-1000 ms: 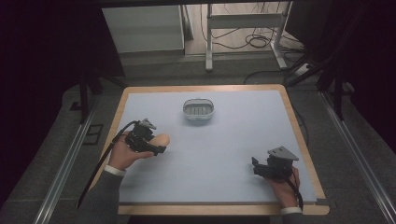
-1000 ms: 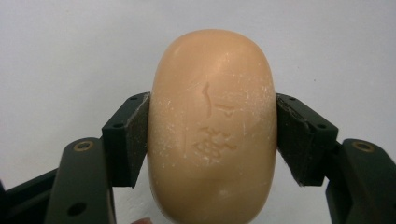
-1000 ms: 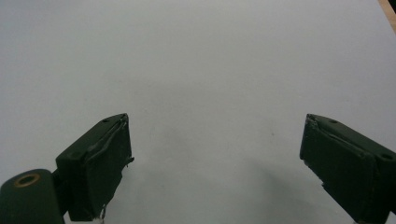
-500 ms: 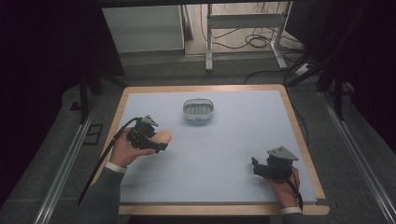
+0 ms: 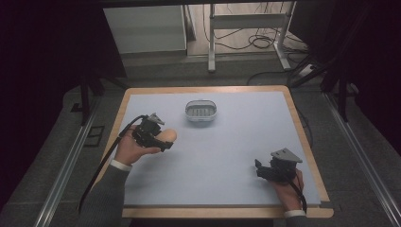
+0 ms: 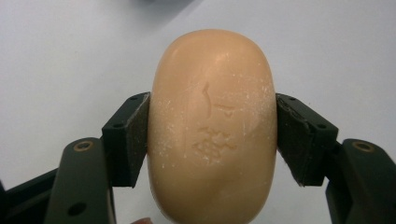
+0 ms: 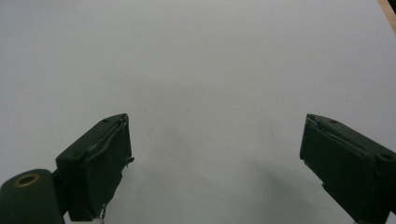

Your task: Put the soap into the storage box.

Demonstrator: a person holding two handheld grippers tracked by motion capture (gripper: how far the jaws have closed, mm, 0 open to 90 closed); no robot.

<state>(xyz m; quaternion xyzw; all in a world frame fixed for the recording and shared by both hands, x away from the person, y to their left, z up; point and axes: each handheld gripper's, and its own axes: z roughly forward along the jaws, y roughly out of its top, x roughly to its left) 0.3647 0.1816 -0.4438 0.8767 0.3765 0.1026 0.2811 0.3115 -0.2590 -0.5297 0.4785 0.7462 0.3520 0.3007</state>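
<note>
An oval peach-coloured soap bar [image 6: 212, 126] sits between my left gripper's pads, one pad [image 6: 133, 137] pressed on each long side. In the high view the left gripper [image 5: 166, 139] holds the soap [image 5: 168, 136] above the left part of the white mat, a short way left and toward me from a small grey slotted soap dish [image 5: 201, 111]. My right gripper [image 5: 258, 169] rests low at the near right of the mat, open. In the right gripper view its fingers [image 7: 100, 163] stand wide apart over bare white mat with nothing between them.
A white mat [image 5: 227, 156] covers the wooden table, whose rim [image 5: 309, 142] shows around it. Beyond the far edge stand a metal frame [image 5: 250, 23] and floor cables. A black cable [image 5: 101, 165] trails from the left gripper off the table's left side.
The left gripper has carried the soap a little farther from me and slightly right, nearer the dish. The right gripper has not moved.
</note>
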